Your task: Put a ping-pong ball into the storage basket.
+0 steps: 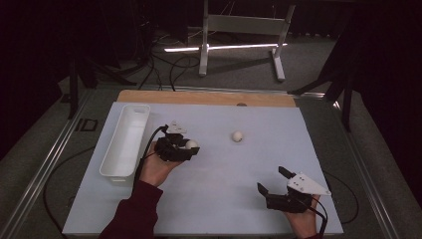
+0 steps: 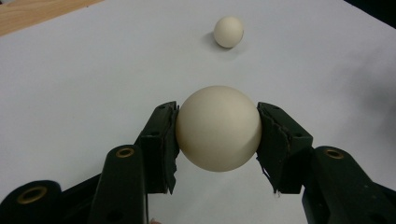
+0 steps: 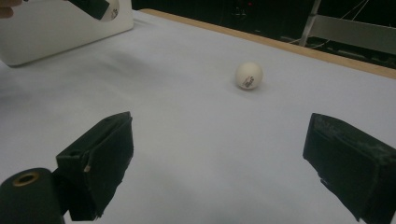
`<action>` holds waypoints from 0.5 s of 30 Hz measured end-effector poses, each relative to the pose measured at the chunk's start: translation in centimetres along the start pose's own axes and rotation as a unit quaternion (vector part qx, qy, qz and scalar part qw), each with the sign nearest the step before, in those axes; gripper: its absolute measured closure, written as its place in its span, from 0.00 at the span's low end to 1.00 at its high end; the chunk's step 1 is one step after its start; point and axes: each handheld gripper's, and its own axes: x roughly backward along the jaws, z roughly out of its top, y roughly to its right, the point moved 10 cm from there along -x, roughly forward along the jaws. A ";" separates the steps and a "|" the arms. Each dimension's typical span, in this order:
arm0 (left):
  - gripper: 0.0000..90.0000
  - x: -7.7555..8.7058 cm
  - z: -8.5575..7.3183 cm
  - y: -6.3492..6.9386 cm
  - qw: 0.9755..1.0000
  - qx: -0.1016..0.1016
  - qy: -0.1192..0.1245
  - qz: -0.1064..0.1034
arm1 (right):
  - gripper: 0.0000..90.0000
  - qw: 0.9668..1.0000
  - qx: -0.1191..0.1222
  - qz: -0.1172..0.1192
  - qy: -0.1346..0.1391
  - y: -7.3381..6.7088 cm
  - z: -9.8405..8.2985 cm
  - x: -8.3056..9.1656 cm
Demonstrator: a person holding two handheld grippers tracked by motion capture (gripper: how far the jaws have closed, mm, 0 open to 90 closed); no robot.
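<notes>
Step in hand: we judge that we are carrying a ball to the white bin (image 1: 123, 142); one ball is gripped and the bin lies close by at about nine o'clock from it.

Left gripper (image 1: 185, 147): it pinches the held ball (image 2: 218, 128), a pad pressed on each side at the ball's widest line; in the left gripper view nothing touches the ball from below.

Right gripper (image 1: 271, 180): its jaws stand spread with nothing between them, low over the sheet near the table's five o'clock corner.

Held ball, place: in the high view it sits just right of the bin's long wall, a little left of the table's middle.

Second ball (image 1: 238, 136): it rests on the pale sheet (image 1: 214, 199), at roughly three o'clock from the left gripper and well apart from it; from the right gripper it lies toward eleven o'clock.

Next move: we reckon the left hand must swing toward nine o'clock, get over the bin's rim, and only then let the pads part. The free ball looks like the right gripper's job.

Left gripper view adds: how squarely the pads meet the ball.

Right gripper view adds: a dark printed mark on the second ball (image 3: 249, 75), and how wide that gripper gapes.

High view adds: the whole layout, bin to both balls.
</notes>
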 end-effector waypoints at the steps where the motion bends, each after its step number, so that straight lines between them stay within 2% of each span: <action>1: 0.57 0.1 0.0 0.0 1.000 -0.001 0.000 0.001 | 0.09 1.000 0.000 0.000 0.000 0.0 0.0 0.0; 15: 0.57 1.1 0.6 -0.1 1.000 -0.006 0.000 0.001 | 0.09 1.000 -0.001 0.001 0.000 0.0 0.0 0.0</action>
